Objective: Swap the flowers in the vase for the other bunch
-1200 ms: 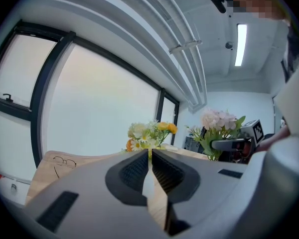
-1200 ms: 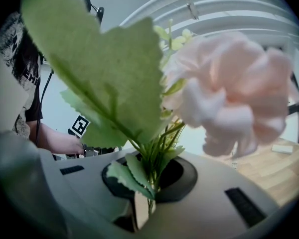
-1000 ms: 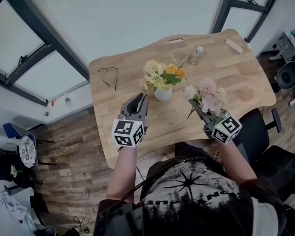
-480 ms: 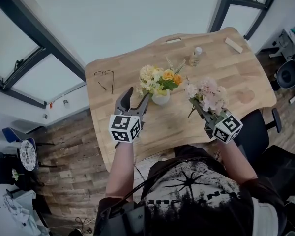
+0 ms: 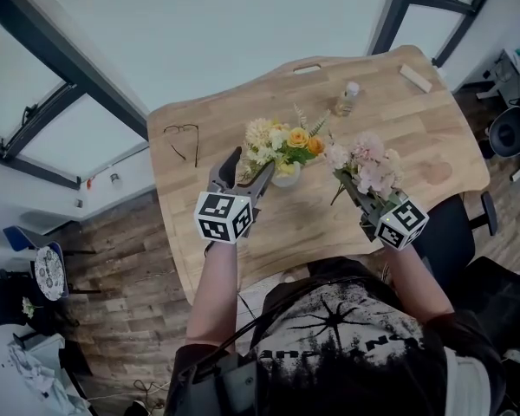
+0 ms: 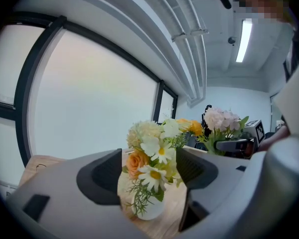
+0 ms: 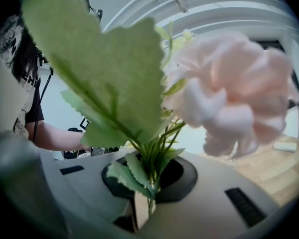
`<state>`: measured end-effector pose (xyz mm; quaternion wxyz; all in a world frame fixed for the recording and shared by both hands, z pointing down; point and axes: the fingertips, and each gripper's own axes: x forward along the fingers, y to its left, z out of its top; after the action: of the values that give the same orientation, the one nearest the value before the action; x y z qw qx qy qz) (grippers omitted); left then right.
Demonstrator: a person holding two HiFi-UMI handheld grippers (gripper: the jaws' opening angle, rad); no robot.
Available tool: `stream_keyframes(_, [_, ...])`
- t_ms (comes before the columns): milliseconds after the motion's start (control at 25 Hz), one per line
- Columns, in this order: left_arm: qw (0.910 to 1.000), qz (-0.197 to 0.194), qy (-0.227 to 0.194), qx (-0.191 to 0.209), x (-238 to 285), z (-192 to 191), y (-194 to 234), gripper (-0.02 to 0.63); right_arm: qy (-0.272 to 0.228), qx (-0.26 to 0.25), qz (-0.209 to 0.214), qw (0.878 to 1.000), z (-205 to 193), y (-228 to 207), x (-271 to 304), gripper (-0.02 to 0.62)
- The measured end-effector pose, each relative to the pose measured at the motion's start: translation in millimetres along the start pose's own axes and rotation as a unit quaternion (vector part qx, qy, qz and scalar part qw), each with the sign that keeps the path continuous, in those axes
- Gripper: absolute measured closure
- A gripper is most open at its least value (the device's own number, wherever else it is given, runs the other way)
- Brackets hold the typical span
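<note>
White round vase stands mid light wooden tabletop. It holds the yellow, orange and white flower bunch, blooms upright and spreading. Pale pink flower bunch is in the air right of the vase, clamped by its green stems in the right claw.

Left claw sits just beside the vase on its left. Its jaws have just been opening and stand wide apart.

Left gripper view: vase and daisies show in the gap, neither pad touching. The pink bunch is behind them.

Right gripper view: stems pinched where the jaws meet, which the head view hides. A leaf and a pink bloom fill the frame.

Also on the tabletop: dark-rimmed glasses, small clear bottle, pale wooden block. Wood-plank floor below, dark window frames beyond.
</note>
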<state>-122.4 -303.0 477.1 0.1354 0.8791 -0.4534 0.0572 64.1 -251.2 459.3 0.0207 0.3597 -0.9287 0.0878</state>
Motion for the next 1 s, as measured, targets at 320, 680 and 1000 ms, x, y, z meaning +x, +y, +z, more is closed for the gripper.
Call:
stream_keyframes(320, [0.9996,-0.008,0.001,-0.029,18.5,-4.1,2.7,0.278,0.009,0.006,-0.003,1.000,-9.7,-10.1,2.8,0.561])
stream_keyframes(680, [0.9991,-0.012,0.013,-0.037,18.9,-11.2,3.0,0.411,0.016,0.011,-0.006,1.000,-14.7,-16.1,2.3,0.561])
stream_keyframes(1000, [0.9996,0.002,0.008,-0.025,15.5,-13.2,3.3,0.516,0.018,0.013,-0.006,1.000,-18.2,-17.9,2.3,0.561])
